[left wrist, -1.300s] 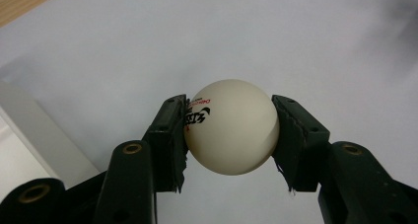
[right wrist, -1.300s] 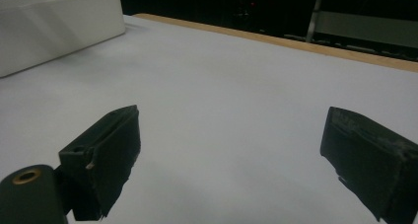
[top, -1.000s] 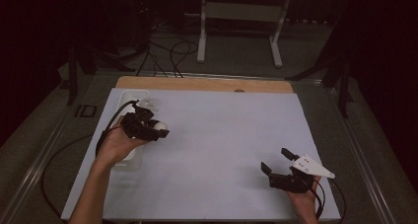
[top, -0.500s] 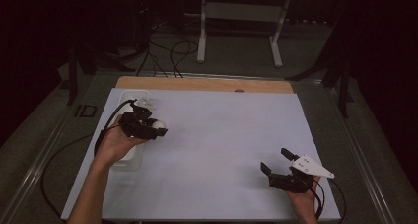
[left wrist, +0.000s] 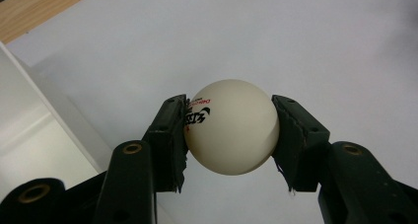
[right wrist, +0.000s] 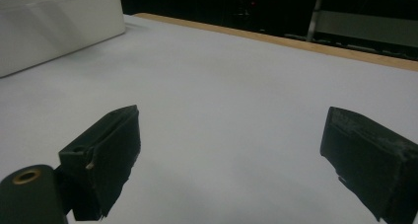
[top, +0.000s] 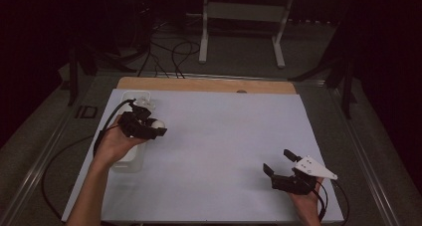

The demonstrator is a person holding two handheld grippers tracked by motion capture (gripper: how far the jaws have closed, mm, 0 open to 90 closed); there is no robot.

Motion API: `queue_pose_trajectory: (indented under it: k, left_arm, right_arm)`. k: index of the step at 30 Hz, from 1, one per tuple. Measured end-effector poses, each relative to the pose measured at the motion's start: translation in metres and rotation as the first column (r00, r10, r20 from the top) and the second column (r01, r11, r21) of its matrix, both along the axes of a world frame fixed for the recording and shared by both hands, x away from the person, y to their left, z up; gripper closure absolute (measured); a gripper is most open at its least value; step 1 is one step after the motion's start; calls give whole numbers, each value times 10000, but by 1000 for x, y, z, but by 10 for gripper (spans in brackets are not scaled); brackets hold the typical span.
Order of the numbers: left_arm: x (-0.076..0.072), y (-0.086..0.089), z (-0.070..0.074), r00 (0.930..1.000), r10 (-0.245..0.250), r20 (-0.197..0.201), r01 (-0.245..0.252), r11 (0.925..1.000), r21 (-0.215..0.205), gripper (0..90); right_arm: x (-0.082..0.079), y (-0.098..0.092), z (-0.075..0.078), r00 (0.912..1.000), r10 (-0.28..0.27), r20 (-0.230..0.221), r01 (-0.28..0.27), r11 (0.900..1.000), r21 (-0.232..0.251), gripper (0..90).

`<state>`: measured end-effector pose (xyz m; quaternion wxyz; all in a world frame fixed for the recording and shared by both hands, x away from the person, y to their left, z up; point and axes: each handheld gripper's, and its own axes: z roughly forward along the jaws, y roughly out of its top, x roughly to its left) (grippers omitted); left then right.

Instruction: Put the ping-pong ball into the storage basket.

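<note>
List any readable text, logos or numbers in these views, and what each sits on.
Black logo lettering on the white ball clamped in the left gripper: stylised and partly hidden by the pad, not readable.
Small red line above it on the ball: too small and blurred to read.
White tray, table sheet, right gripper: no text seen.

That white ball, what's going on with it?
A person holds a gripper in each hand at a table. The left gripper has its jaws shut on the white ball, lifted beside a white tray at the table's left. The right gripper rests near the front right corner, jaws open with nothing between them.
</note>
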<state>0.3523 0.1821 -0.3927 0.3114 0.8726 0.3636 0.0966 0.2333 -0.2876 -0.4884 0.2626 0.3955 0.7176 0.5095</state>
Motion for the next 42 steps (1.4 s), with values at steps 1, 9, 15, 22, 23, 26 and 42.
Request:
queue_pose_trajectory:
  k: [1, 9, 15, 22, 23, 26, 42]
  left_arm:
    - [0, 0, 0, 10000, 0, 0, 0, 10000, 0, 512]
    - [1, 4, 1, 9999, 110, 84, -110, 9999, 80, 512]
    - [1, 5, 2, 9998, 181, 120, -183, 9997, 140, 512]
    - [1, 8, 3, 9991, 349, 242, -353, 9992, 164, 512]
    - [1, 8, 3, 9991, 349, 242, -353, 9992, 164, 512]
    - [1, 11, 4, 9987, 424, 271, -429, 9989, 185, 512]
    - [2, 16, 5, 9968, 708, 364, -717, 9971, 238, 513]
  right_arm:
    - [0, 0, 0, 10000, 0, 0, 0, 10000, 0, 79]
    - [0, 0, 0, 10000, -4, 3, 4, 10000, 13, 79]
    - [0, 0, 0, 10000, -27, 17, 27, 10000, 3, 79]
    - [0, 0, 0, 10000, -25, 16, 25, 10000, -1, 79]
    - [0, 0, 0, 10000, -25, 16, 25, 10000, -1, 79]
    - [0, 0, 0, 10000, -25, 24, 25, 10000, 6, 79]
    - [0, 0, 0, 10000, -36, 26, 36, 10000, -3, 79]
